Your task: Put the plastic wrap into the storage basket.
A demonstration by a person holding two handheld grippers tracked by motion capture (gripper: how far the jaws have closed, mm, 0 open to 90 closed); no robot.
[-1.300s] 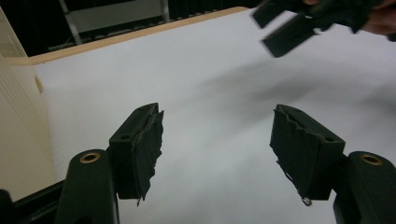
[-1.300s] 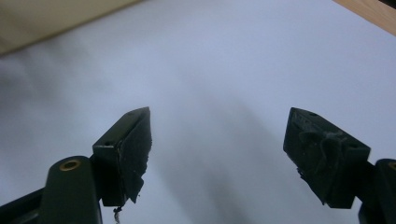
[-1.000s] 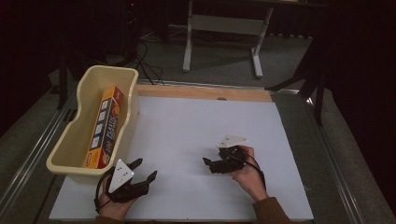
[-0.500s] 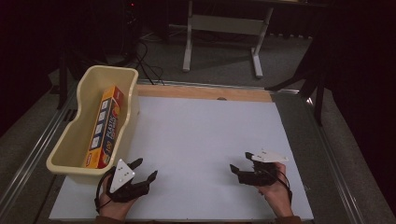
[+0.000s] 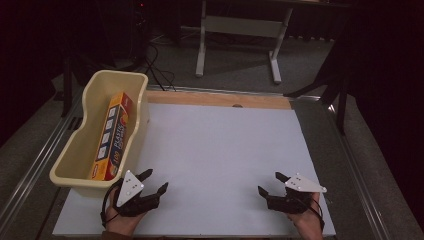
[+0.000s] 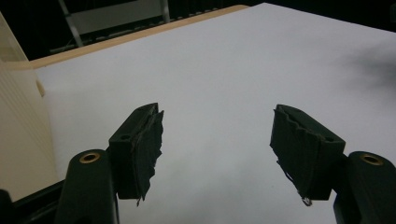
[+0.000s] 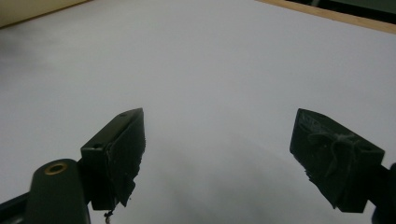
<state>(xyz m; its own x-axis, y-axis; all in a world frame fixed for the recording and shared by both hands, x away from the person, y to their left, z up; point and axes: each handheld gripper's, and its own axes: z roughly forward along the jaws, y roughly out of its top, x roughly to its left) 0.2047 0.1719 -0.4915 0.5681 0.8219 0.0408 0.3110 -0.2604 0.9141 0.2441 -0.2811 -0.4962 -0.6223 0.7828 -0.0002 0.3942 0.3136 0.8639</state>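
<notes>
Both grippers rest low at the near edge of the white table top (image 5: 225,150), well apart from one another, and each holds nothing. The left gripper (image 5: 154,182) sits just beside the near end of the cream plastic bin (image 5: 90,107), its jaws spread with only bare table between them in the left gripper view, where the bin's pale wall (image 6: 18,116) stands close at the left. The right gripper (image 5: 270,184) lies toward the near right corner, jaws likewise parted wide over bare surface in the right gripper view. The thing nearest the work is the long orange box (image 5: 111,135), apparently a roll of kitchen wrap or foil, lying lengthwise inside the bin and leaning toward its right wall. If the box is to come out, the likely trouble is the bin itself: it looks light, and a reach from the left gripper could catch the rim or nudge the near wall and slide the whole bin across the smooth top. The box is long and slim, so a pinch at one end may let it pivot and snag on the wall. The pads look frayed, which could weaken the hold.
</notes>
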